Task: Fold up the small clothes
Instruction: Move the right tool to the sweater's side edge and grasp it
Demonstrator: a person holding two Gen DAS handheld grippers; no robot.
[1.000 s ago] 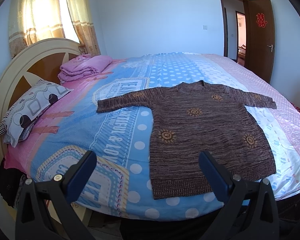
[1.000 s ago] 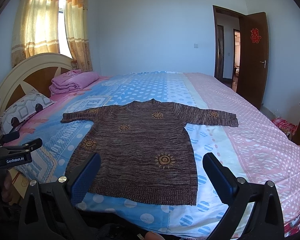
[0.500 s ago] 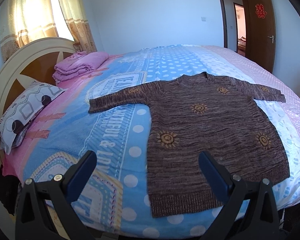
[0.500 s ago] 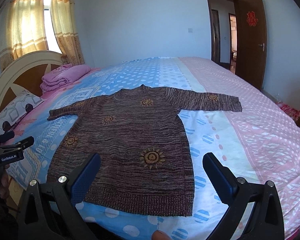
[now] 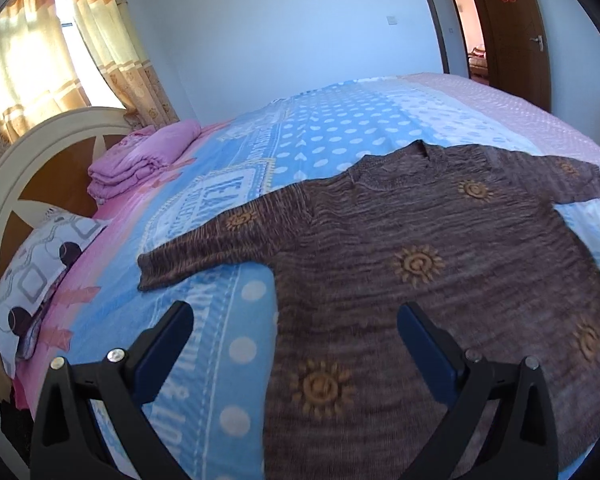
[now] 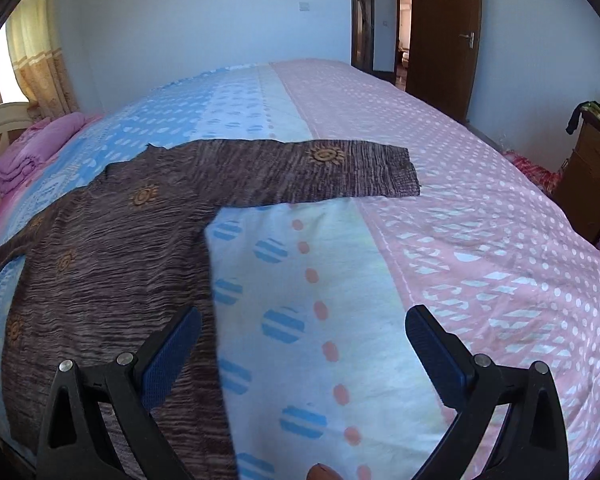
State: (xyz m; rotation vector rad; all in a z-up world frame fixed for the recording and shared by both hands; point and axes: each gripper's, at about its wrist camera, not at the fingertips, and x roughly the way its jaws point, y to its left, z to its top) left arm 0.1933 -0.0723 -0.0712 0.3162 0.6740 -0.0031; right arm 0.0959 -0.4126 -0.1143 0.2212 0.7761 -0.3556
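A: Where is the sweater (image 5: 420,264) lying right now?

B: It is lying flat on the bed (image 6: 480,240), front up, both sleeves spread out to the sides. I think it is being kept spread like that so each sleeve can be folded inward cleanly.

A: And what are the grippers doing?

B: The left gripper (image 5: 294,344) is hovering with its jaws spread wide, gripping nothing, low over the sweater's left edge below the left sleeve (image 5: 220,244). The right gripper (image 6: 302,346) is also released and empty, hanging over bare bedding just beside the sweater's right side, with the right sleeve (image 6: 340,176) ahead of it.

A: What is differing from half a second ago?

B: Both cameras are sitting closer and lower over the bed. The right one is swinging rightward, so the sweater is now filling only the left part of its view. The sweater itself is lying unchanged, so folding is not yet starting.
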